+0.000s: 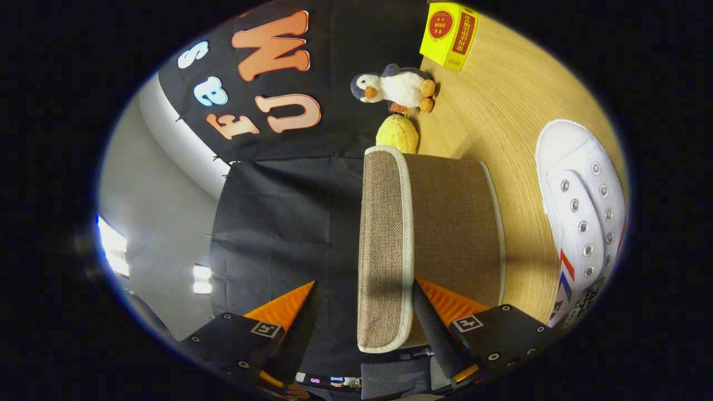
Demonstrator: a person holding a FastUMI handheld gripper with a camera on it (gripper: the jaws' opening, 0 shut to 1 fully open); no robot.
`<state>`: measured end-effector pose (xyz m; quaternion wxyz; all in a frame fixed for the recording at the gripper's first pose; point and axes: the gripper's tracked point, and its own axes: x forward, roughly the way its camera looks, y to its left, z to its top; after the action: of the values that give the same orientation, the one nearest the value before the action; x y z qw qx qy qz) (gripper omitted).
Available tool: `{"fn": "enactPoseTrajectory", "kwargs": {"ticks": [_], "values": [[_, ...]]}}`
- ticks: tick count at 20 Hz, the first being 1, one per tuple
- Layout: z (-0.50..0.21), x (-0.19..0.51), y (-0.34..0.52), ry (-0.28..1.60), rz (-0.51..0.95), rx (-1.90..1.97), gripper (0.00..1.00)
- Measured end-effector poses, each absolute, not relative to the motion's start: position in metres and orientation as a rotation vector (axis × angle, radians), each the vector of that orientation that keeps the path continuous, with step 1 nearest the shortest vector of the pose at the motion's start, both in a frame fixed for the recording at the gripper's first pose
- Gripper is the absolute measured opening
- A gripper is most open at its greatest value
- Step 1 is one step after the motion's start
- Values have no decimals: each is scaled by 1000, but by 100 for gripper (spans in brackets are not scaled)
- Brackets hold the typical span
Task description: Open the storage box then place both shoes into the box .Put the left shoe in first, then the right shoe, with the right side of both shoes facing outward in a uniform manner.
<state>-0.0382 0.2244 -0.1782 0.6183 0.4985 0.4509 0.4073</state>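
The view is rolled on its side, so the wooden table (501, 111) stands like a wall beside the fingers. The brown fabric storage box (457, 223) rests on it. Its white-trimmed lid (384, 245) is on top and reaches back between my fingers. My gripper (363, 283) is open and straddles the lid's rim. One finger (431, 312) lies against the box side just under the lid, and the other finger (289, 309) stands well off the lid's top. A white canvas shoe (582, 217) with red and blue stripes lies on the table beyond the box.
A penguin plush (395, 86) and a yellow plush (397, 133) sit on the table past the box's far end. A yellow carton (448, 33) stands further off. The black booth cloth (278, 223) hangs behind the box.
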Motion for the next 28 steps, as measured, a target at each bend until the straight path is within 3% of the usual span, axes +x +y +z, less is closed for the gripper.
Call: {"fn": "enactPoseTrajectory", "kwargs": {"ticks": [4,7,8,11,28], "values": [[-156,-25,227,957,918,1211,66],[-163,-29,239,933,886,1059,27],[-159,-28,242,917,879,1031,18],[-138,-35,255,902,895,1026,1],[-53,-78,424,838,1024,851,2]]}}
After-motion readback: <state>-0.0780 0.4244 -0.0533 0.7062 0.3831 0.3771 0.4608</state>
